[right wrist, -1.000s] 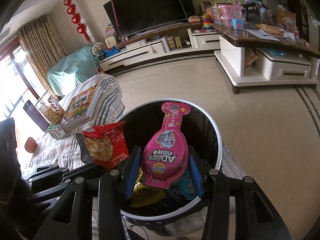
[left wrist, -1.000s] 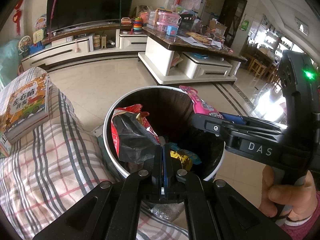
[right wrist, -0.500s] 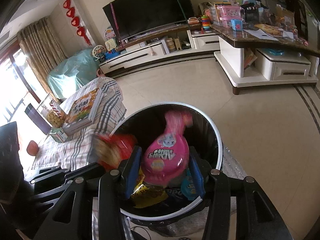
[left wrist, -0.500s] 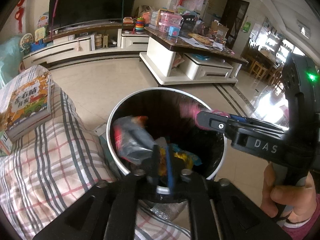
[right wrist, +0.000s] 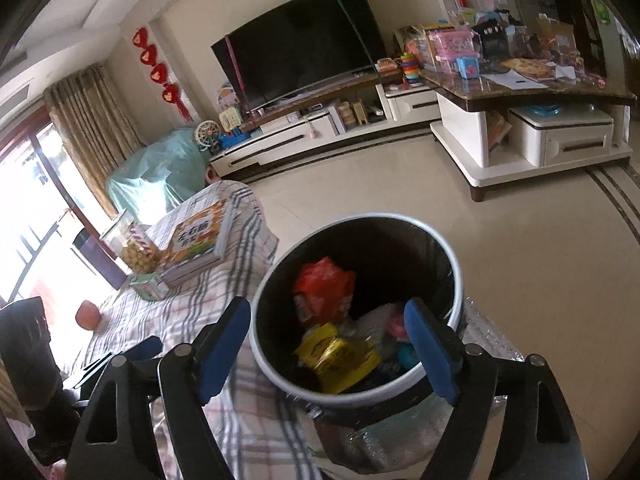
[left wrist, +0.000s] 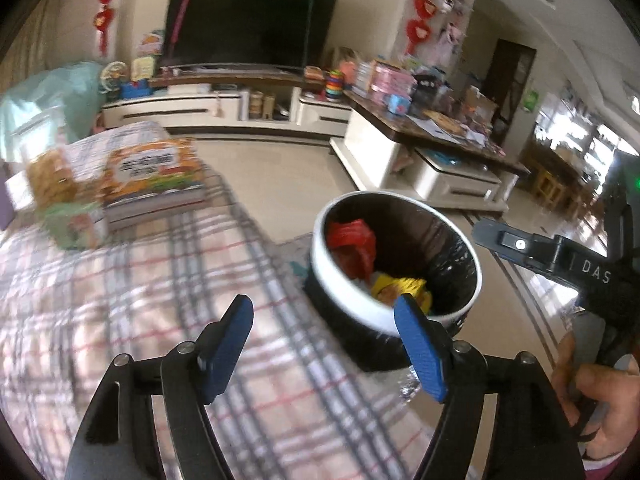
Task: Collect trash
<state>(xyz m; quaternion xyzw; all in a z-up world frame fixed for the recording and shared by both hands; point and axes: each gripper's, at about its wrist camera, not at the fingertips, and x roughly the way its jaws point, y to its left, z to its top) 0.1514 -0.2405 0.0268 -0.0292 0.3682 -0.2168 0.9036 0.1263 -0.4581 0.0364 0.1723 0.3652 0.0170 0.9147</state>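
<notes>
Left gripper: blue-padded jaws spread and opening, nothing between them, poised over the plaid checked cloth; right gripper: jaws likewise wide and opening, empty, framing the near rim of the round white-rimmed waste bin with black liner; bin stands on the tiled floor just right of the cloth-covered surface. Trash lies inside the bin: red crumpled snack bag at the far left, yellow foil wrapper at the near side, pink wrapper to the right, partly hidden by the right finger. Left wrist view shows the red bag and yellow wrapper but not the pink one; it alone shows the right gripper's black body from the side and the person's hand around its handle at the far right edge; image is motion-blurred. Right wrist view alone shows the window with brown curtains at left; it also gives a sharper look at the colourful boxed book and the clear snack jar on the far end of the cloth. Both views show the dark flat television on a white low cabinet at the far wall.
</notes>
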